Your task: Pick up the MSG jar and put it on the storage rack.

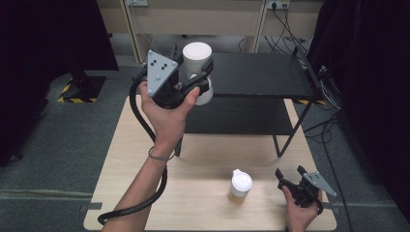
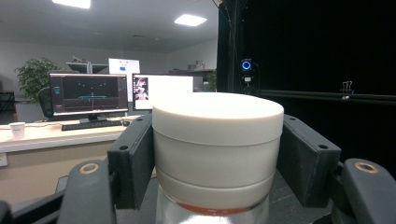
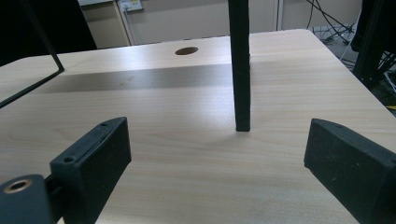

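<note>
Am holding white-lidded jar (image 1: 197,67) clamped in left gripper (image 1: 196,82), raised beside black shelf (image 1: 261,75); not yet placed. Right gripper (image 1: 290,175) resting open, empty; second jar (image 1: 241,183) waiting on table (image 1: 203,164).

Jar (image 1: 197,58) above shelf (image 1: 261,75), bottle (image 1: 241,183) on table (image 1: 203,159)

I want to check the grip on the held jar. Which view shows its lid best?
The left gripper view: the white lid sits close up, with both pads clamped on its sides. The high view shows the lid small, from above, in the left gripper. The right gripper view looks along the tabletop instead.
</note>
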`<action>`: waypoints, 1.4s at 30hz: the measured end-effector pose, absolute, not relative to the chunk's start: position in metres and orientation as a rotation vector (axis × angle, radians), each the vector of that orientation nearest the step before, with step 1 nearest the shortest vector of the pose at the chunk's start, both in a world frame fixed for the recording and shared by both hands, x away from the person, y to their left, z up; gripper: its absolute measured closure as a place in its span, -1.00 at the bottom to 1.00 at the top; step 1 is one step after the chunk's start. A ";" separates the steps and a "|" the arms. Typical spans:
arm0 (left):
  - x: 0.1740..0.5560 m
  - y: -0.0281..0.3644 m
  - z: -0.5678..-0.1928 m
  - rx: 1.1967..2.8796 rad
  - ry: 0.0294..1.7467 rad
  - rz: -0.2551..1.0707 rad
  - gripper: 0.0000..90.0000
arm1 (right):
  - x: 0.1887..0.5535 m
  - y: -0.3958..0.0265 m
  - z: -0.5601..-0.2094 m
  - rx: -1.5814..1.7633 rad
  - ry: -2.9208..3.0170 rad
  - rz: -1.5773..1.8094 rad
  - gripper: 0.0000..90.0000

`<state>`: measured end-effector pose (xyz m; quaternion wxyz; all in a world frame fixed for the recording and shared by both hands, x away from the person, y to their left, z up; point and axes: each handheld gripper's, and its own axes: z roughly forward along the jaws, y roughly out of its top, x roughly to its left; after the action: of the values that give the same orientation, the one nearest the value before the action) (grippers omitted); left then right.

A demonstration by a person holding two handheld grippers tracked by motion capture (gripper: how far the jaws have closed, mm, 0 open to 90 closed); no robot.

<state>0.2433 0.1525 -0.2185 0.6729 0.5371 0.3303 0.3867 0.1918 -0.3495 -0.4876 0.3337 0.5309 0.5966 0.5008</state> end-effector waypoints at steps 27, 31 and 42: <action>0.279 0.143 -0.209 1.249 0.794 0.901 -0.26 | 0.193 -0.350 -0.487 1.390 1.562 1.307 -0.83; 0.283 0.141 -0.208 1.254 0.798 0.914 -0.26 | 0.193 -0.350 -0.487 1.389 1.562 1.307 -0.83; 0.291 0.140 -0.210 1.263 0.806 0.937 -0.26 | 0.193 -0.350 -0.487 1.390 1.561 1.309 -0.83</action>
<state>0.2910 0.1398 -0.2099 0.6345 0.5526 0.3525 0.4097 0.1926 -0.3499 -0.4871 0.3315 0.5317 0.5972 0.5008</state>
